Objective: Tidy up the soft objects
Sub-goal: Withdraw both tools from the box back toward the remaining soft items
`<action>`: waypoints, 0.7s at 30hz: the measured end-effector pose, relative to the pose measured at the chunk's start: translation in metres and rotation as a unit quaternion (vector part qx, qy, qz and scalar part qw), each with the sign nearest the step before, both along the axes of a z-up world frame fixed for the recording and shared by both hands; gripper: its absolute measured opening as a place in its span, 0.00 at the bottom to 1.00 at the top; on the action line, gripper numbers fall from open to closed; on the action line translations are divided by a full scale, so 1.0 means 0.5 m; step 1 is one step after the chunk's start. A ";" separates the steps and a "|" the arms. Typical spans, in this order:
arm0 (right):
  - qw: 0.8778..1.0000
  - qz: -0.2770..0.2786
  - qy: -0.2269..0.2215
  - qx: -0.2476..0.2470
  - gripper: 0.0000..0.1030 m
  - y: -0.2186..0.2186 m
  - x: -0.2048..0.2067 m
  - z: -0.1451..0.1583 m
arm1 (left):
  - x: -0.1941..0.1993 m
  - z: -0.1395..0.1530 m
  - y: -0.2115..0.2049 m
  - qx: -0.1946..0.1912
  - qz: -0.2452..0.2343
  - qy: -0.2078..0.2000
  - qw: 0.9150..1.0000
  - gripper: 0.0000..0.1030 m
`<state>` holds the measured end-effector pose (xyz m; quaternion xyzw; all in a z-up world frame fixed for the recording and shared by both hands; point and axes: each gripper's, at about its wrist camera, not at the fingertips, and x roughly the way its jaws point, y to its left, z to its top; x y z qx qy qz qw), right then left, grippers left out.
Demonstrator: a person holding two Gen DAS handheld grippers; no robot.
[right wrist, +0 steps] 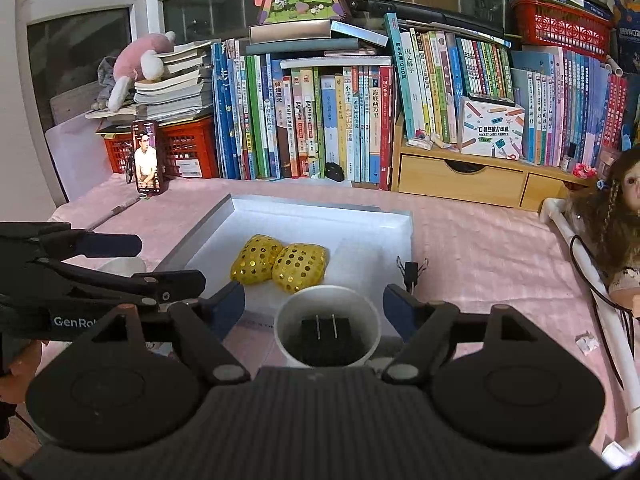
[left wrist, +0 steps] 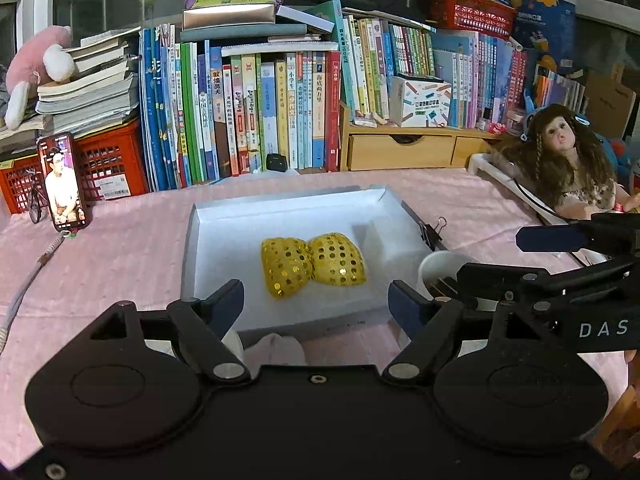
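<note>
A pink tablecloth (left wrist: 120, 264) covers the table, and behind it a long row of upright books (left wrist: 260, 112) fills the back wall, with a wooden drawer unit (left wrist: 400, 150) under the right-hand part of the row. A red crate (left wrist: 108, 164) stands at the left under a stack of books, where a pink plush toy (left wrist: 36, 64) leans.

In the middle of the cloth lies a shallow white tray (left wrist: 216, 240). Two yellow sequined pads (left wrist: 312, 266) rest on its floor, side by side and touching each other, near the centre. A pale foam block (left wrist: 396, 240) sits in the tray to their right.

A doll (left wrist: 560, 160) with long brown hair sits at the right edge of the table. A phone (left wrist: 62, 182) stands upright at the left, its screen lit.

The left gripper (left wrist: 316, 300) hovers over the near edge of the tray with its fingers spread wide and nothing between them; the yellow pads lie ahead of it, untouched. The right gripper (right wrist: 314, 306) is likewise spread apart and empty, held just above a white cup (right wrist: 328, 326) that stands at the tray's near right corner with some dark thing inside. A black binder clip (right wrist: 410, 272) lies on the cloth just right of the tray.
</note>
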<state>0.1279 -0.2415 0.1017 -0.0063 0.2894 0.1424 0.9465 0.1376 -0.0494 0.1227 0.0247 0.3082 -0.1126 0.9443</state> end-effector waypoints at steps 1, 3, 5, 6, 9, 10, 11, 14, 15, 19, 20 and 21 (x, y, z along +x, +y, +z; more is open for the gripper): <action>1.000 0.000 -0.001 0.000 0.83 0.000 -0.003 -0.001 | -0.003 -0.002 0.001 0.000 0.000 0.000 1.000 0.76; 1.000 0.001 -0.001 -0.001 0.83 0.001 -0.008 -0.004 | -0.005 -0.004 0.001 0.001 0.000 -0.001 1.000 0.76; 1.000 0.001 -0.001 0.001 0.83 0.000 -0.013 -0.007 | -0.011 -0.007 0.002 0.001 -0.001 -0.002 1.000 0.76; 1.000 0.002 -0.001 0.002 0.83 0.000 -0.015 -0.009 | -0.015 -0.009 0.002 0.001 -0.002 -0.002 1.000 0.76; 1.000 0.000 -0.002 0.007 0.83 -0.002 -0.024 -0.014 | -0.026 -0.015 0.002 0.000 -0.004 -0.004 1.000 0.76; 1.000 0.000 -0.002 0.008 0.83 -0.003 -0.027 -0.016 | -0.030 -0.017 0.002 -0.001 -0.004 -0.005 1.000 0.77; 1.000 -0.001 -0.002 0.009 0.83 -0.003 -0.031 -0.018 | -0.034 -0.020 0.001 -0.002 -0.005 -0.005 1.000 0.77; 1.000 -0.003 -0.003 0.011 0.83 -0.005 -0.041 -0.025 | -0.045 -0.028 0.002 -0.007 -0.006 -0.004 1.000 0.77; 1.000 -0.004 -0.004 0.012 0.83 -0.006 -0.044 -0.027 | -0.049 -0.030 0.002 -0.009 -0.006 -0.004 1.000 0.78; 1.000 -0.011 -0.011 0.016 0.84 -0.013 -0.063 -0.036 | -0.071 -0.042 0.002 -0.013 -0.005 -0.015 1.000 0.81; 1.000 -0.014 -0.013 0.016 0.85 -0.014 -0.068 -0.038 | -0.077 -0.046 0.002 -0.013 -0.005 -0.017 1.000 0.81; 1.000 -0.018 -0.016 0.016 0.85 -0.016 -0.073 -0.042 | -0.082 -0.049 0.001 -0.013 -0.005 -0.018 1.000 0.81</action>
